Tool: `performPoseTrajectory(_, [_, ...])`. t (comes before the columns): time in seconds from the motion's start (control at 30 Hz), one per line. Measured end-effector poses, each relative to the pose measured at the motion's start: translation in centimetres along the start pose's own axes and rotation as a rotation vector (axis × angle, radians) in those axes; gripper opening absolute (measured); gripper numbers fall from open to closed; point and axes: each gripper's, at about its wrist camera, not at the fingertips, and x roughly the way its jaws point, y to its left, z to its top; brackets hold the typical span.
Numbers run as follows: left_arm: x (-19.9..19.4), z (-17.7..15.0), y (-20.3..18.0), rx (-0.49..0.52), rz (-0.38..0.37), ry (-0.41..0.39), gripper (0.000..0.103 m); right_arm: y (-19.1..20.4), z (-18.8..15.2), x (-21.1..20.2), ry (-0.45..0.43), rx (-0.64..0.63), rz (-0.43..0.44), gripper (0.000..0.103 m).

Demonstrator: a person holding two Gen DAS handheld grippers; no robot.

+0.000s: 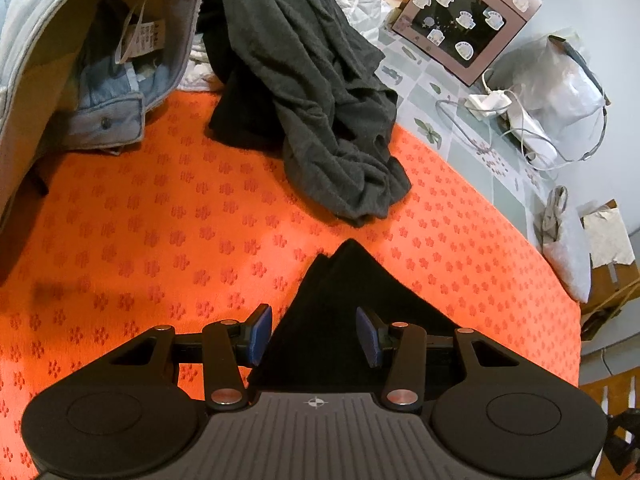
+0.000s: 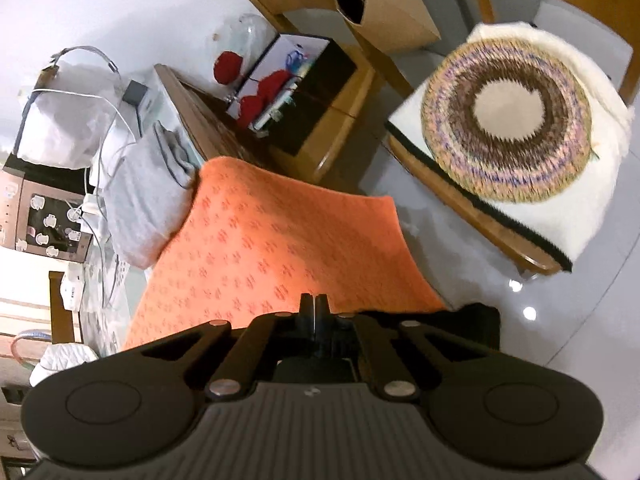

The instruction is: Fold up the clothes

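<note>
An orange woven cloth with a darker flower pattern (image 1: 160,220) covers the tabletop and carries the clothes. In the left wrist view the left gripper (image 1: 315,334) hangs over the near part of this cloth with its jaws spread, and its blue pads (image 1: 262,330) stand on either side of a flat black folded garment (image 1: 340,300) without pressing on it; a pointed corner of that garment reaches forward beyond the fingertips. Farther in, toward the far edge of the cloth, a crumpled dark grey garment (image 1: 304,92) lies in a heap, and at the far left corner a pale blue denim piece with a white label (image 1: 100,76) hangs down and partly lies on the cloth. Beyond the cloth's right edge, on the bare patterned table cover, sit a pinkish framed panel with white stickers (image 1: 464,20), a white charger with cables (image 1: 492,102) and a translucent plastic bag (image 1: 560,80). In the right wrist view the right gripper (image 2: 314,308) has its jaws pressed together, over the edge of the orange cloth where it drapes off the table; whether any fabric is caught between them cannot be told, though black fabric (image 2: 476,320) shows just beside and behind its right linkage. Past the table edge stands a wooden chair with a round woven mat on a white cushion (image 2: 508,128).
</note>
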Motion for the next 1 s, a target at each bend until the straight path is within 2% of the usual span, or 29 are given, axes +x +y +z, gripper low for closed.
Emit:
performPoseTrajectory(0.1, [0.2,0.3,-0.1,0.019,0.002,0.000,0.049,0.1,0.0,0.6,0.042,-0.019,-0.039,0.001])
performPoseTrajectory(0.17, [0.3,0.4,-0.2,0.033,0.004,0.001,0.049,0.0,-0.1,0.9,0.080,-0.025,-0.068,0.007])
performPoseTrajectory(0.2, [0.4,0.5,-0.3,0.032,0.002,-0.001,0.049,0.0,-0.2,1.1,0.099,-0.028,-0.083,0.011])
performPoseTrajectory(0.27, [0.4,0.4,-0.3,0.024,-0.001,-0.005,0.049,-0.2,-0.4,1.2,0.120,-0.021,-0.100,0.032])
performPoseTrajectory(0.33, [0.4,0.3,-0.2,0.019,-0.001,-0.004,0.049,-0.5,-0.8,1.3,0.124,-0.001,-0.094,0.035])
performPoseTrajectory(0.5, [0.5,0.1,-0.3,0.025,-0.004,0.002,0.049,-0.7,-1.4,2.3,0.137,0.000,-0.100,0.035])
performPoseTrajectory(0.6, [0.4,0.1,-0.2,0.026,-0.006,0.001,0.049,-0.3,-1.4,2.2,0.126,-0.021,-0.093,0.019])
performPoseTrajectory(0.63, [0.5,0.1,-0.2,0.025,-0.006,0.001,0.049,-0.2,-1.4,2.2,0.122,-0.032,-0.094,0.005])
performPoseTrajectory(1.0, [0.2,0.2,0.0,0.029,-0.001,-0.012,0.049,1.0,-0.7,0.7,0.065,-0.054,-0.053,0.004])
